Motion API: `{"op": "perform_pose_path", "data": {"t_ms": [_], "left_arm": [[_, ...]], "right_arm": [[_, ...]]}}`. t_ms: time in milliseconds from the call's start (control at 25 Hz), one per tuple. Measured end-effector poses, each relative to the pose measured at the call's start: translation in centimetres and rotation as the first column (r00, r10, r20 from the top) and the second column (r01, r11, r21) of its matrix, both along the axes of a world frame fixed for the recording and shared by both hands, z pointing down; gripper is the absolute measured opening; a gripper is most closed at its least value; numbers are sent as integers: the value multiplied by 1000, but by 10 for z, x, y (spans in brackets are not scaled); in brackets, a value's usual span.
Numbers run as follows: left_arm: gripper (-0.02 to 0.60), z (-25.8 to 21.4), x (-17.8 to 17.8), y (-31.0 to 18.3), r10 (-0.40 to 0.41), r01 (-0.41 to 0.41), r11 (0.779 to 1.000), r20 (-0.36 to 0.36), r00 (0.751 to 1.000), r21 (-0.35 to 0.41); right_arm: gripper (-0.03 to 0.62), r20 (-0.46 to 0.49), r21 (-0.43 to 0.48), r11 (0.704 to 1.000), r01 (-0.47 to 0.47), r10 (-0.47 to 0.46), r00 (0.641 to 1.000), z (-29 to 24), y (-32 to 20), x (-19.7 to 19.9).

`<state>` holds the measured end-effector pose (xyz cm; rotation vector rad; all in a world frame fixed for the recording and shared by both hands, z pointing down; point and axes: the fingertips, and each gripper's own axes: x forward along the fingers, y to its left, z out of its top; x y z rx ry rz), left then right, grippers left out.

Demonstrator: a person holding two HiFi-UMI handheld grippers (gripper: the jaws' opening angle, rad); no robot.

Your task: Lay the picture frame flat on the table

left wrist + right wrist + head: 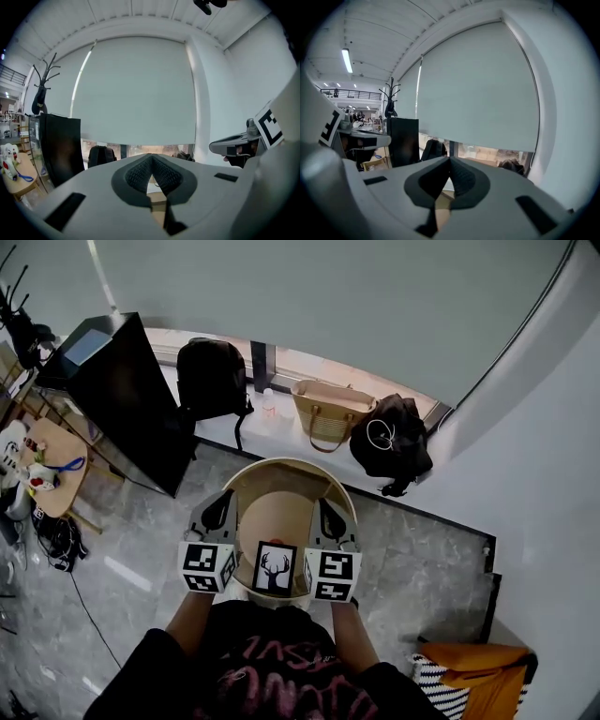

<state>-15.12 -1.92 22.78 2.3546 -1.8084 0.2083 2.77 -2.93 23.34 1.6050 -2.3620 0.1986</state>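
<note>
— Black-edged picture frame [275, 568], white print with a dark stag's head: where does it sit?

— At the near rim of the round wooden tabletop [277, 507], just in front of the person's chest. Its face is turned up toward the head camera. From that steep angle I cannot tell how far it leans.

— And the grippers?

— One on each side. The left gripper [219, 512] has its marker cube just beside the frame's left edge, and the right gripper [328, 518] has its cube just beside the right edge. Whether either cube touches the frame I cannot tell. Both point away from the person, across the tabletop.

— Fingers?

— Pressed together on both. In the left gripper view the dark ribbed fingers [137, 172] meet at their tips, and in the right gripper view the fingers [462, 178] meet the same way.

— Farther out?

— Grey marble floor round the table. Along the window ledge lie a black backpack [213, 379], a woven tote [328, 413] and a black bag [389, 446]. A black cabinet [127, 399] stands to the left, and a pale roller blind [136, 89] hangs behind.
</note>
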Motion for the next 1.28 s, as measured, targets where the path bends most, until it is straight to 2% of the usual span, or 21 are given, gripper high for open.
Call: {"op": "perform_pose_path", "data": {"t_ms": [360,600,880,1120,1280], "left_arm": [[11,-24,20,-4,72,-73,996,11,997,48],[11,-32,17,-5,78,-78,995,8,997,68],[11,-31,10,-2,71,-73,996,26,997,59],[11,-31,0,1,59,-60,996,20,998,64],[11,-32,-5,1,61,-62,996,19,998,67]], "right_arm": [[20,-10,79,997,15,-15,1000,-26,3,-12],[20,-12,90,996,20,-19,1000,-32,6,-17],[20,7,89,996,8,-8,1000,-33,9,-22],[20,-20,116,993,11,-9,1000,-35,15,-29],[20,2,107,994,10,-10,1000,-36,15,-34]]}}
